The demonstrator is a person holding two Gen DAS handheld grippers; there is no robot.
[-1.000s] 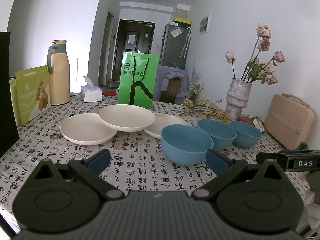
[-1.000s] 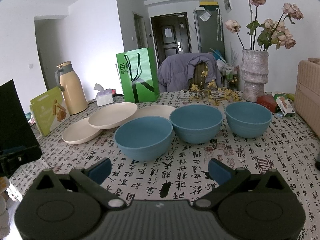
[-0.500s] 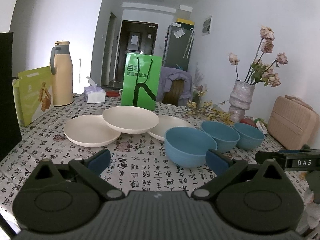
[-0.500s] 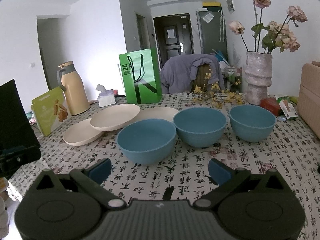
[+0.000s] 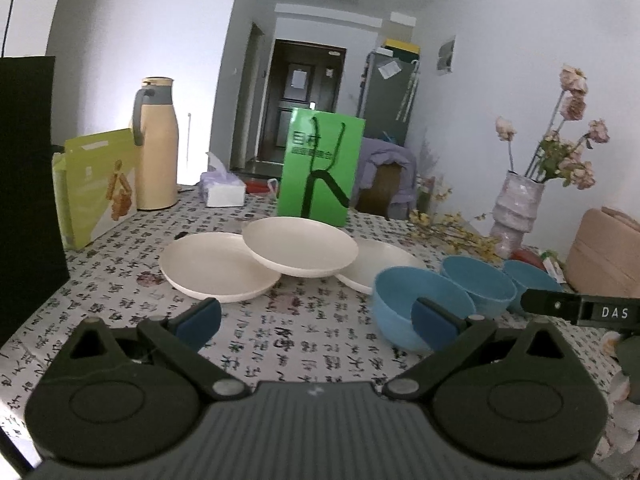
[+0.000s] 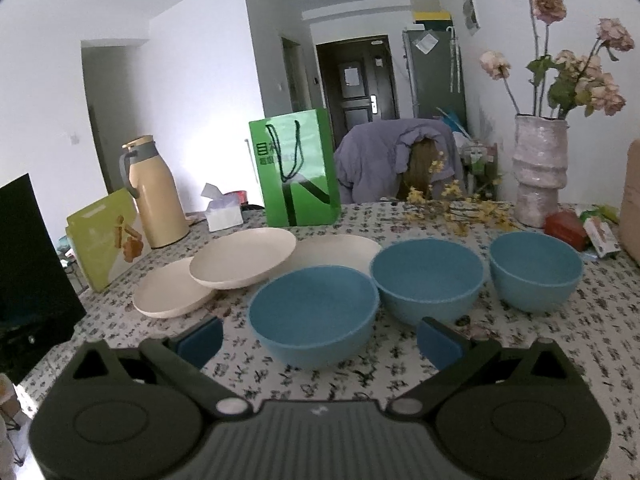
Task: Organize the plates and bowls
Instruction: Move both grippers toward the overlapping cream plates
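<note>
Bowls, three blue ones in a row on the table, start with the nearest bowl (image 6: 314,312) at twelve o'clock from the right gripper (image 6: 318,340), jaws apart and empty, nearer than the equally spread left gripper (image 5: 316,320).

The left tool (image 5: 316,322) has a dark grey-black body with a ribbed centre panel carrying a small white mark. On each side sits a rounded housing with a raised disc and a triangular cut-out. Two black linkage arms, each pinned by a silver screw, run forward to blue fingertips (image 5: 198,318). The right tool (image 6: 320,340) is built the same; seen from the left camera, its black side bears white letters "DAS".
</note>
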